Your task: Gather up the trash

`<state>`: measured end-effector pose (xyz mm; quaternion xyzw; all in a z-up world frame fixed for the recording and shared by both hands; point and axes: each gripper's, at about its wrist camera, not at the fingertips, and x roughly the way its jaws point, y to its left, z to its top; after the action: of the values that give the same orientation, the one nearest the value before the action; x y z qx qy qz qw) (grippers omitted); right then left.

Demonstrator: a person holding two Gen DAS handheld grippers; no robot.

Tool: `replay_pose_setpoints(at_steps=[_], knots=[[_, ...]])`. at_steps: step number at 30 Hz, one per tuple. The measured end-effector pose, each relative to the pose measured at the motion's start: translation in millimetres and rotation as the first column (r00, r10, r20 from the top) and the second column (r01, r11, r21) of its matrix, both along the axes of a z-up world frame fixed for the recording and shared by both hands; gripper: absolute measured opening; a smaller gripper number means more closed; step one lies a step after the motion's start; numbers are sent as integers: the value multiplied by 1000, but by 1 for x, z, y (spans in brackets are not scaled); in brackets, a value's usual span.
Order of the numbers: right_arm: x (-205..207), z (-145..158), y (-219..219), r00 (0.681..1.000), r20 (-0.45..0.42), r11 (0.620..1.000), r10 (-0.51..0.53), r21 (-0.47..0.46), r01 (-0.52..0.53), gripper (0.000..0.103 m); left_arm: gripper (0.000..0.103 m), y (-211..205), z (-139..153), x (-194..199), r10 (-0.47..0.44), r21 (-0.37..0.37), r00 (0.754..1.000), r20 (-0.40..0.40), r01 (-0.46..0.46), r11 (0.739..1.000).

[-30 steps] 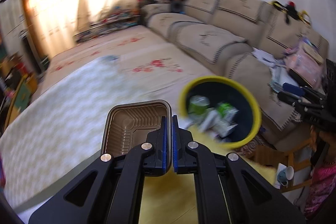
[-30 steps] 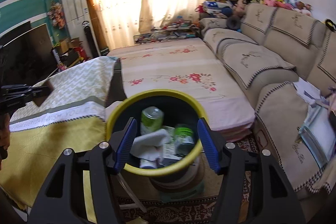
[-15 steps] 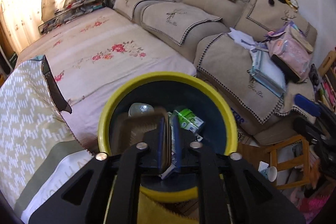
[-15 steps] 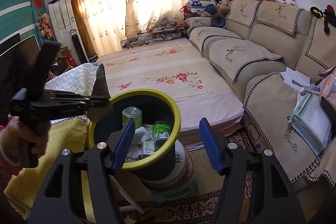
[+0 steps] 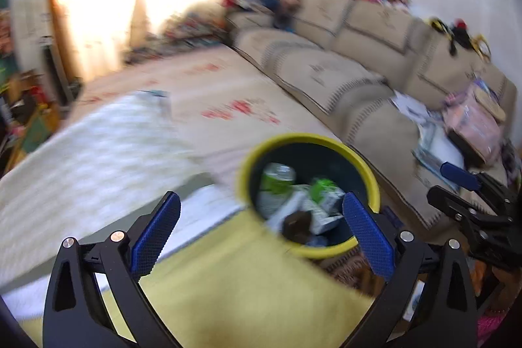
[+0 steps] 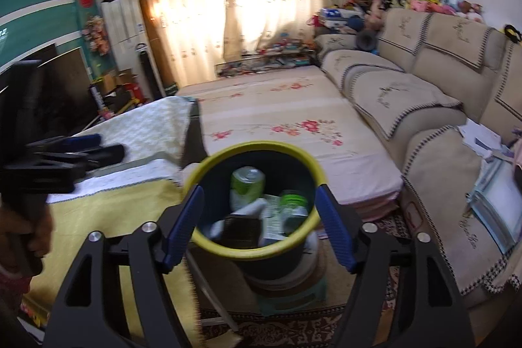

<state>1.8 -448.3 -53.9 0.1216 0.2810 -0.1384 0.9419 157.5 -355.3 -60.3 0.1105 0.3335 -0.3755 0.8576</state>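
Sitting in the bin (image 6: 303, 245) now: the brown plastic tray (image 6: 241, 229), lying tilted on top of the other trash at the near side of the opening. Under and beside it are a green can (image 6: 247, 185), a second green-topped container (image 6: 293, 201) and some white cartons or paper, too jumbled to name.

Bin has a yellow rim and dark inside, and stands on a low stool by the corner of the worktop with the yellow cloth (image 5: 235, 279).

Left gripper (image 5: 261, 232): its jaws have just been opening and now stand wide, nothing between the pads. It hangs over the yellow cloth, just short of the bin rim; that view is motion-blurred.

Right gripper (image 6: 259, 225): its jaws have been opening too, spread either side of the bin rim in its view, not touching it as far as I can tell, carrying nothing.

Judgement: the tray drop is done. No loose trash shows on the visible part of the cloth or on the mattress (image 6: 287, 119) behind, so what remains, if anything, lies outside these views. Clutter on the sofa (image 6: 424, 106) could be belongings rather than trash; I cannot tell.
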Motion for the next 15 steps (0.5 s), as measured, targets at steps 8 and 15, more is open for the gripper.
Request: replay_pose_setpoints(at_steps=[8, 15], knots=[[-3, 21, 47, 994, 53, 995, 100, -14, -100, 92, 98, 172, 38, -49, 344, -96, 934, 101, -335, 937], [-17, 45, 88, 983, 90, 986, 161, -58, -157, 96, 98, 272, 53, -97, 538, -91, 829, 153, -530, 843]])
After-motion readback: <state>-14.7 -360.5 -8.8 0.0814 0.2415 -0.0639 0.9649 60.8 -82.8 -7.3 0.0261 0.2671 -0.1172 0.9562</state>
